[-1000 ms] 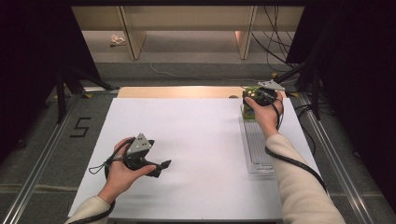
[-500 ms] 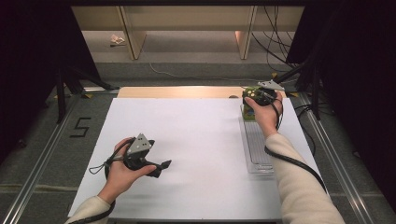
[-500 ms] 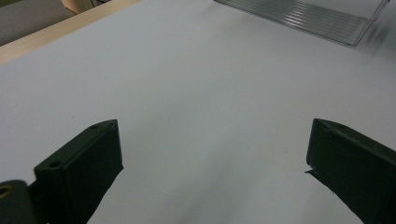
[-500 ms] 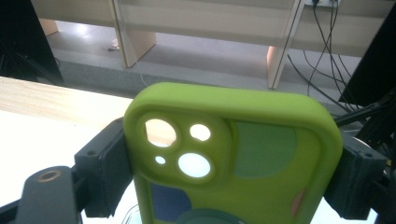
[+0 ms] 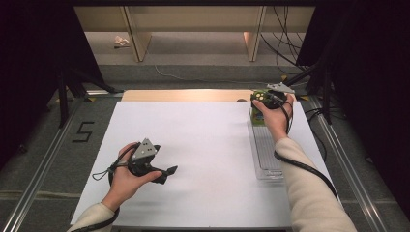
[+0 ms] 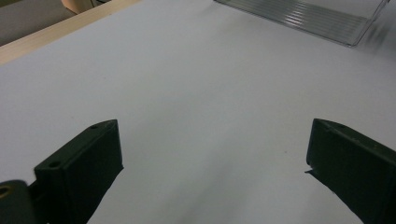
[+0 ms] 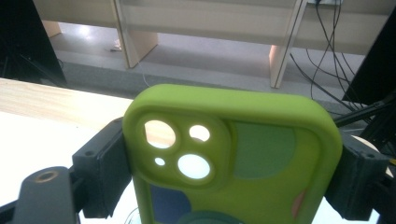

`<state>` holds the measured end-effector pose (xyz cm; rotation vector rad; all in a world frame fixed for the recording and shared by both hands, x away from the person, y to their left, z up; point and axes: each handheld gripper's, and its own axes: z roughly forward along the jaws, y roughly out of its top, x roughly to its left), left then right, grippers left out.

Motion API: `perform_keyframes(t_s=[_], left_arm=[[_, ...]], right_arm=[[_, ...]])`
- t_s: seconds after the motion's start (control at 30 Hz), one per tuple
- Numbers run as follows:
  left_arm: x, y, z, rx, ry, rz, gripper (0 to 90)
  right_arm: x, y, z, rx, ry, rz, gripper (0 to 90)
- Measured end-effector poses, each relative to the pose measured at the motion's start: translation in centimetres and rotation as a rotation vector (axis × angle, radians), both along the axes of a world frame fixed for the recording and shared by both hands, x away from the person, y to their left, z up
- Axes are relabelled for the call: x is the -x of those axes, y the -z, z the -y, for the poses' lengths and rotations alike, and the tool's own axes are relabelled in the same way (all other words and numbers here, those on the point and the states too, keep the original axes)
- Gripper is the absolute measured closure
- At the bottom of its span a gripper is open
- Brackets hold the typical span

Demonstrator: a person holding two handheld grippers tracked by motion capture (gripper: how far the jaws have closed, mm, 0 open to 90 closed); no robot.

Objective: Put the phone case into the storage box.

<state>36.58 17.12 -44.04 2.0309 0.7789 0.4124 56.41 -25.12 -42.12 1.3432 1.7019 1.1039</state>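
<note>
A lime-green phone case (image 7: 243, 154) with camera cut-outs stands upright between the jaws of my right gripper (image 7: 229, 182), which is shut on its two sides. From above, that gripper (image 5: 265, 100) is at the table's far right corner, with the case (image 5: 257, 117) just over the far end of a clear ribbed tray (image 5: 266, 150). My left gripper (image 5: 167, 174) rests low over the white table top (image 5: 203, 145) at the near left and points right. Its jaws (image 6: 212, 158) stand wide open with nothing between them.
The clear tray (image 6: 303, 18) lies along the right side of the table. A wooden strip (image 5: 183, 95) runs along the far edge. Beyond it are shelf legs (image 5: 138, 38) and loose cables (image 5: 285, 34) on the floor.
</note>
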Motion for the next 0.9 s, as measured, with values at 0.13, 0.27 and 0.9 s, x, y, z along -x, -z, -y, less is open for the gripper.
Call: perform_keyframes(t_s=[0.13, 0.27, 0.9], left_arm=[[0.01, -0.01, -0.01, 0.000, 0.000, -0.001, 3.2], [0.00, 0.00, 0.00, 0.000, 0.001, 0.001, 3.2], [0.01, -0.02, 0.00, 0.000, 0.001, 0.001, 3.2]], right_arm=[[-0.06, 0.00, -0.03, -0.004, -0.001, 0.000, 15.8], [-0.09, -0.01, -0.04, -0.005, -0.003, -0.004, 15.5], [-0.07, 0.10, 0.03, -0.019, -0.010, -0.019, 7.7]])
